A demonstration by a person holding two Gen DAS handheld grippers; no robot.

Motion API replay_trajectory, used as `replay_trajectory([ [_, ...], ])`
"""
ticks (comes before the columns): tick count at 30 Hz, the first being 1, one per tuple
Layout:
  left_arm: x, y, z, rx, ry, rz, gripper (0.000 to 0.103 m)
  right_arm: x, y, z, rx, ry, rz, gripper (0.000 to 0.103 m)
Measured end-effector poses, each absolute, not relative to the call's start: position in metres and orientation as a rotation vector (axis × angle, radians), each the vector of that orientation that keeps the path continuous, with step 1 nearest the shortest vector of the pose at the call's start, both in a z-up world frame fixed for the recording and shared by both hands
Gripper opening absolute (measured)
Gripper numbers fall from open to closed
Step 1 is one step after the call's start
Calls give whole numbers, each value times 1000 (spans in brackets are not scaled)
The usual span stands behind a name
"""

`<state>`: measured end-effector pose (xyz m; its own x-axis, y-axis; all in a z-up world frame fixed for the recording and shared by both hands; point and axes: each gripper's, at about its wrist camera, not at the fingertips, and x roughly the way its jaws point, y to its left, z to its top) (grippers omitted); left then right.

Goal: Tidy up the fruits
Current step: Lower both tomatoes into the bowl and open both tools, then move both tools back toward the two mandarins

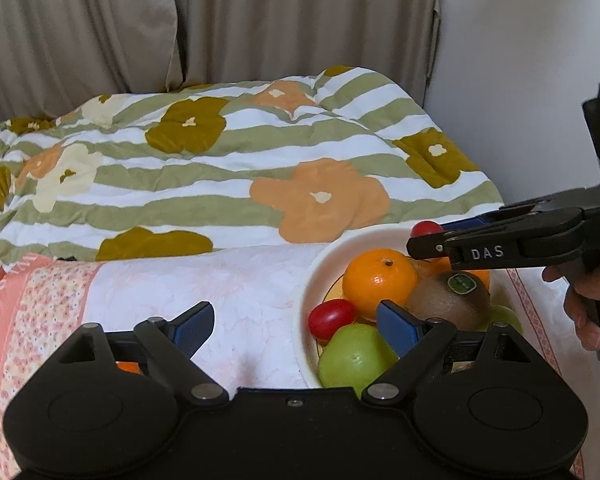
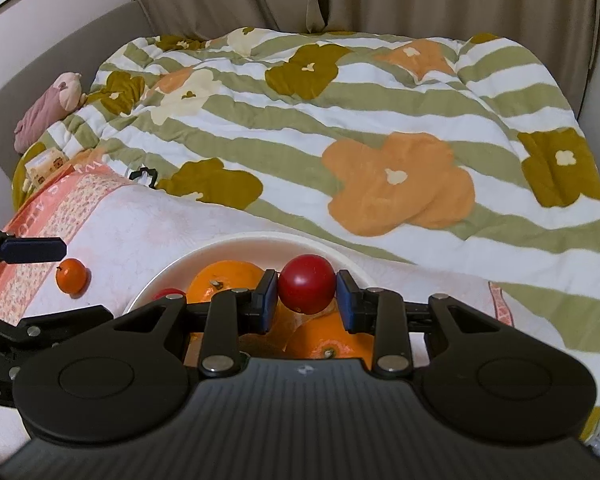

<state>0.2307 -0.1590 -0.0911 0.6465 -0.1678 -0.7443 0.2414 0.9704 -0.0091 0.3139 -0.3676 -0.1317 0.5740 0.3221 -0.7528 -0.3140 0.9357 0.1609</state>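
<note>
White bowl [image 1: 306, 280], on a pink-and-white quilted cloth [image 1: 204, 280] at the foot of a bed; contents visible from the left wrist view: one orange [image 1: 378, 282], one kiwi with a green sticker [image 1: 448, 300], one small red fruit [image 1: 330, 318], one green fruit [image 1: 354, 358], a second green fruit partly hidden behind the kiwi, and further orange fruit beneath. Right hand-held gripper [image 2: 307, 294]: closed on a round red fruit [image 2: 307, 289], blue pads pressing both its sides, held above the bowl's contents; a person's hand [image 1: 584, 312] grips its handle. Left hand-held gripper [image 1: 296, 326]: jaws spread wide, nothing between them; its left finger over the bare cloth, its right finger over the bowl's near edge by the green fruit. One small orange fruit [image 2: 72, 277] lies loose on the cloth, left of the bowl and apart from it. Bed beyond: striped floral quilt [image 2: 340, 120], green, white and orange. Background: beige curtains [image 1: 260, 20]; a pink soft toy [image 2: 48, 110] at the bed's far left edge.
</note>
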Motion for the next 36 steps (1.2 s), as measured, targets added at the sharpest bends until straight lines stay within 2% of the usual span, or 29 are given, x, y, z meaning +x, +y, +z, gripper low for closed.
replay_trajectory([
  [1, 230, -159, -91, 94, 837, -228, 91, 313, -368, -131, 12, 873, 367, 53],
  [3, 230, -158, -91, 98, 836, -222, 91, 310, -370, -127, 14, 857, 350, 83],
  [5, 229, -157, -91, 99, 835, -218, 91, 306, -371, -123, 18, 833, 325, 92],
  [23, 201, -142, -50, 104, 756, -201, 91, 254, -378, -60, 45, 739, 271, 93],
  [27, 186, -130, -35, 102, 720, -186, 91, 230, -374, -43, 39, 714, 248, 101],
  [32, 163, -114, -19, 110, 676, -196, 91, 196, -362, -26, 30, 680, 192, 103],
  [33, 158, -110, -16, 116, 663, -204, 92, 190, -360, -23, 27, 676, 181, 103],
  [36, 144, -98, -11, 142, 637, -206, 102, 171, -349, -18, 23, 675, 139, 103],
])
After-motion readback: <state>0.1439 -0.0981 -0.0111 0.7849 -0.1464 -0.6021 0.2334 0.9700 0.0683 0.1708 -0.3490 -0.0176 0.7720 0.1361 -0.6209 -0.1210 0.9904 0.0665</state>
